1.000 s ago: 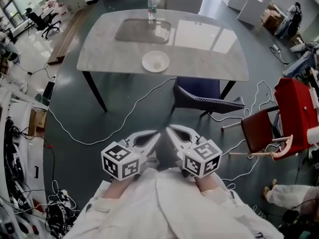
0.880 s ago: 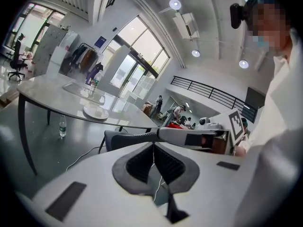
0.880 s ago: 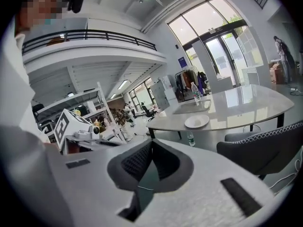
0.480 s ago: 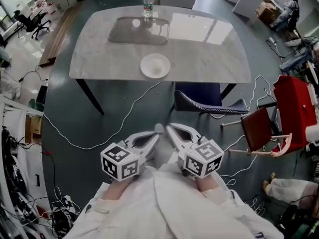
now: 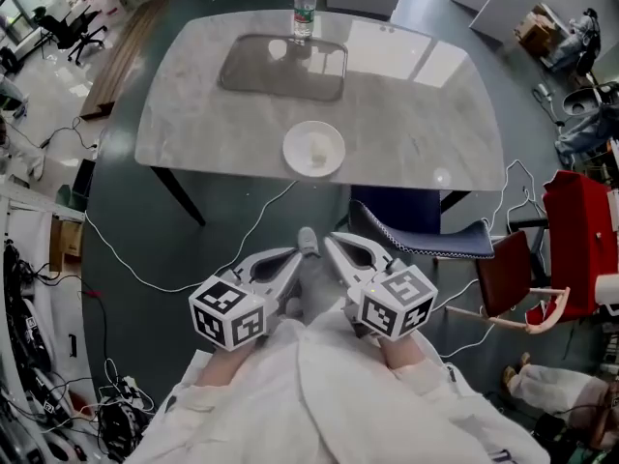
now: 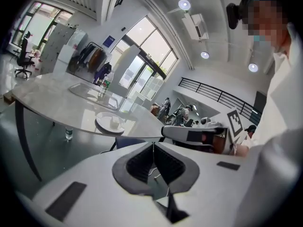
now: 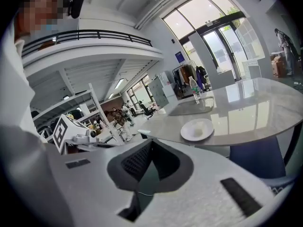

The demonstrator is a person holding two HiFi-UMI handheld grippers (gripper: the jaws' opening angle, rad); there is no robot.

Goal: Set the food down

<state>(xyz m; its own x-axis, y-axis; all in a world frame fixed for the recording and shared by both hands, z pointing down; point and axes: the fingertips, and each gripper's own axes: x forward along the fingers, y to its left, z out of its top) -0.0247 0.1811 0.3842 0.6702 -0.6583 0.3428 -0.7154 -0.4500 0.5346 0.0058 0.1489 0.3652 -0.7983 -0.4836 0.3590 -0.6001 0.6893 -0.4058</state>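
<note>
A white plate (image 5: 313, 149) with a small pale piece of food (image 5: 316, 156) on it sits near the front edge of the marble table (image 5: 406, 114). It also shows as the plate (image 6: 110, 123) in the left gripper view and the plate (image 7: 197, 129) in the right gripper view. My left gripper (image 5: 302, 259) and right gripper (image 5: 327, 250) are held close to my body, well short of the table. Both are shut with nothing between the jaws, tips almost meeting. In each gripper view the jaws (image 6: 153, 148) (image 7: 150, 146) stand closed.
A water bottle (image 5: 304, 15) stands at the table's far edge beside a dark mat (image 5: 280, 68). A blue chair (image 5: 421, 225) is tucked under the table's front right. A red chair (image 5: 571, 230) stands at the right. A white cable (image 5: 184, 274) trails over the floor.
The table and plate have come nearer and lower in the head view and shifted slightly right. Both grippers stay shut and in the same pose.
</note>
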